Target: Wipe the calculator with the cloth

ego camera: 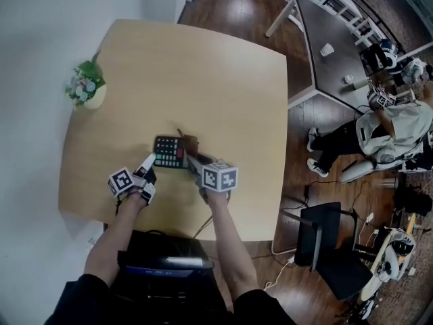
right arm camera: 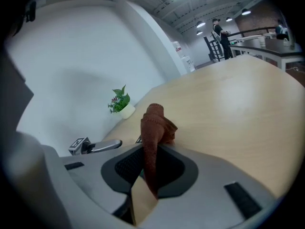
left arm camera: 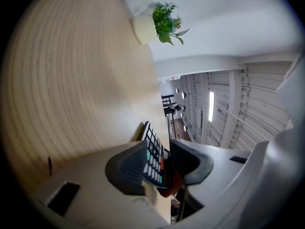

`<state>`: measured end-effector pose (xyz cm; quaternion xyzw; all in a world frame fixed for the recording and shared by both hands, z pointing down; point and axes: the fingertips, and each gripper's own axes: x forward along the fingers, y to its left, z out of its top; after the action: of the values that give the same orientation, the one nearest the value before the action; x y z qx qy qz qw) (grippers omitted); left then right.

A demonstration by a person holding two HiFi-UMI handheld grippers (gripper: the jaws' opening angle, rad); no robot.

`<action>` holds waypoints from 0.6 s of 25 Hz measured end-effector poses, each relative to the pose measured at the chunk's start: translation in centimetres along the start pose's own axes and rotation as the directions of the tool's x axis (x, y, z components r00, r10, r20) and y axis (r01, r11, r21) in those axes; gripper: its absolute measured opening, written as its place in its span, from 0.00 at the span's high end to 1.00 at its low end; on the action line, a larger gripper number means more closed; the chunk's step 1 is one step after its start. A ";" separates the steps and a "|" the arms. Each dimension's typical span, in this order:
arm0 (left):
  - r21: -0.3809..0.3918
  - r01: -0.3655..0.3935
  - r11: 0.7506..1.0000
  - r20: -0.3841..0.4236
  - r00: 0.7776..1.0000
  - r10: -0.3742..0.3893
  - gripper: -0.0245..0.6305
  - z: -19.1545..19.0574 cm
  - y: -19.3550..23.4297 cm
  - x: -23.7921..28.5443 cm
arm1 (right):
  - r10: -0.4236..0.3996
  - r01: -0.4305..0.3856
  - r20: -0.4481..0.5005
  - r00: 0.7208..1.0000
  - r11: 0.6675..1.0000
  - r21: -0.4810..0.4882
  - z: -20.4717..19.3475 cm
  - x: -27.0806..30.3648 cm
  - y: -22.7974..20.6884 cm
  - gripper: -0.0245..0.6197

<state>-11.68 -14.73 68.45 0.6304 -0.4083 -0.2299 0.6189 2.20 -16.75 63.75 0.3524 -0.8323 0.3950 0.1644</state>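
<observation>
A dark calculator (ego camera: 170, 152) with green and red keys sits near the front of the light wooden table (ego camera: 203, 73). My left gripper (ego camera: 151, 162) is shut on its left end. In the left gripper view the calculator (left arm camera: 153, 151) stands edge-on between the two pads, keys toward the left pad (left arm camera: 128, 168). My right gripper (ego camera: 193, 160) reaches in at the calculator's right end, shut on a brown cloth (ego camera: 191, 141). In the right gripper view the cloth (right arm camera: 155, 125) sticks up in a bunched fold from between the pads of my right gripper (right arm camera: 150, 168).
A small potted plant (ego camera: 86, 87) stands at the table's left edge by the white wall. To the right are a black chair (ego camera: 325, 239), cables on the wood floor, a grey table (ego camera: 331, 46) and a seated person (ego camera: 385, 131).
</observation>
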 end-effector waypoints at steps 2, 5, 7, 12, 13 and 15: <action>0.003 0.005 1.000 0.000 1.000 -0.005 0.74 0.0 -0.1 0.1 | 0.019 -0.020 0.020 1.000 0.999 0.033 -2.8 -1.2 1.4 0.85; 0.006 0.007 1.000 0.001 1.000 -0.007 0.74 0.1 0.0 0.1 | 0.098 -0.093 -0.059 0.993 0.993 0.075 -8.6 -2.1 4.2 0.85; 0.008 0.001 1.000 0.000 1.000 -0.001 0.74 0.1 0.2 0.1 | 0.133 -0.123 -0.097 0.986 0.987 0.099 -11.0 -2.8 5.0 0.85; 0.005 -0.017 1.000 -0.010 1.000 0.017 0.74 -0.7 0.3 -1.2 | 0.078 -0.084 0.093 0.993 0.995 0.053 -3.0 -4.6 1.0 0.85; 0.008 -0.043 0.999 0.000 0.999 0.043 0.74 -1.1 0.5 -2.0 | 0.049 -0.052 0.125 0.991 0.998 0.018 -0.5 -4.6 -0.4 0.85; 0.003 -0.097 0.995 0.018 0.995 0.097 0.74 -1.9 0.9 -3.2 | 0.004 0.002 0.152 0.988 0.999 -0.039 4.0 -3.5 -3.0 0.85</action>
<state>-12.18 -10.94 68.92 0.6087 -0.4444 -0.2044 0.6246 6.82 -19.51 60.88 0.3779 -0.8501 0.3508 0.1069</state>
